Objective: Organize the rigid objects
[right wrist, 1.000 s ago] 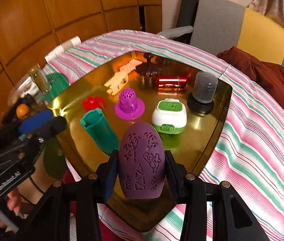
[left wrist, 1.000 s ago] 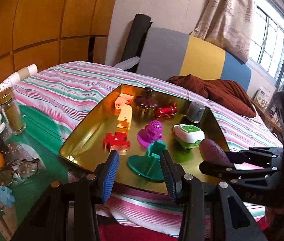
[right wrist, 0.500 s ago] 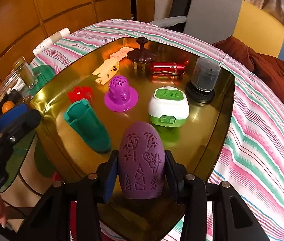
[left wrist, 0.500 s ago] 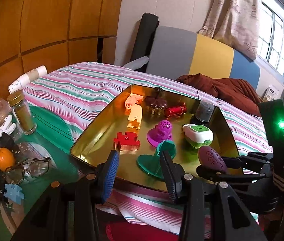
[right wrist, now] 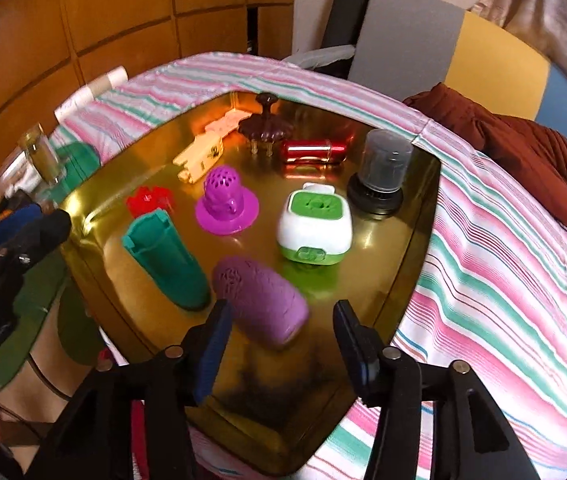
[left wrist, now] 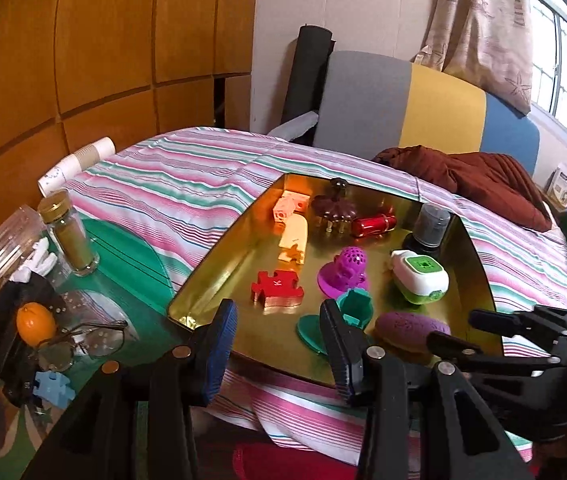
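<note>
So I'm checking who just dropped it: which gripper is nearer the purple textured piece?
Right. The right gripper is open directly over the purple textured piece, which lies on the gold tray just ahead of its fingertips. The left gripper is open off to the piece's left, nearer the teal holder.

In the right wrist view the purple oval piece [right wrist: 261,300] is smeared by motion blur, its surface pattern unreadable, and the red puzzle piece [right wrist: 145,200] sits partly hidden behind the teal holder [right wrist: 167,262]. In the left wrist view a finger [left wrist: 341,354] of the left gripper [left wrist: 279,350] covers part of that holder [left wrist: 353,308]. The gold tray [left wrist: 219,280] has its near edge hidden behind both grippers. The blue puzzle piece [left wrist: 53,388] lies partly under dark clutter.
</note>
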Demonstrator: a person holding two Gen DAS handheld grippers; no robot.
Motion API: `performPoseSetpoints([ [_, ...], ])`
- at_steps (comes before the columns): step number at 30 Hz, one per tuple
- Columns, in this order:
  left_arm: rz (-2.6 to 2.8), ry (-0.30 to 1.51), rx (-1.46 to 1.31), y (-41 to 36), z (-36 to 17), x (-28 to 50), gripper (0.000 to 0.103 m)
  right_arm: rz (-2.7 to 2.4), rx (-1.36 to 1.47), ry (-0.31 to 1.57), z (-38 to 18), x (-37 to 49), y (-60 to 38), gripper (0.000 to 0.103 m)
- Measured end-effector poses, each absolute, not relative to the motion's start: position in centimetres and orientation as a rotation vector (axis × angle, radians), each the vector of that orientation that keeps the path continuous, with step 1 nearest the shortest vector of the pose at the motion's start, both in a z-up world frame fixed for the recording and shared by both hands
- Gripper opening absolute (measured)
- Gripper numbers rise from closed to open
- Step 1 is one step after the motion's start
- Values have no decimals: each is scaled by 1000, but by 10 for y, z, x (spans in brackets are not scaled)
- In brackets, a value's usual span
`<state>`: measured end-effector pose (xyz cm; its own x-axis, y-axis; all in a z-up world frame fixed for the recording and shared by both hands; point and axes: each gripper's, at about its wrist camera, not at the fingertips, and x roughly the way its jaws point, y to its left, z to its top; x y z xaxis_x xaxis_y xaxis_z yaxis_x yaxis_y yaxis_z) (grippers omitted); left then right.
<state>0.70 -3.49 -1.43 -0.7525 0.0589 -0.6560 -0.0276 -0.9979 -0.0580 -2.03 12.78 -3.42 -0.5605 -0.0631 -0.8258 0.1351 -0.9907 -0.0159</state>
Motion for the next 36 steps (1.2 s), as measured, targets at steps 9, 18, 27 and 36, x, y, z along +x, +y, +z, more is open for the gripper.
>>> performPoseSetpoints([
  [9, 2952, -58, -1092, -37, -4, 9, 43, -2705, 1350, 39, -12, -9, 127, 81],
  [18, 3029, 9, -1091, -39, 6, 10, 43, -2758, 1294, -4, 10, -5, 123, 102],
  [27, 2961, 9, -1161, -39, 11, 7, 43, -2861, 1260, -19, 26, -9, 122, 103],
  [36, 2966, -20, -1218, -41, 17, 0, 43, -2970, 1292, -76, 36, -19, 127, 103],
])
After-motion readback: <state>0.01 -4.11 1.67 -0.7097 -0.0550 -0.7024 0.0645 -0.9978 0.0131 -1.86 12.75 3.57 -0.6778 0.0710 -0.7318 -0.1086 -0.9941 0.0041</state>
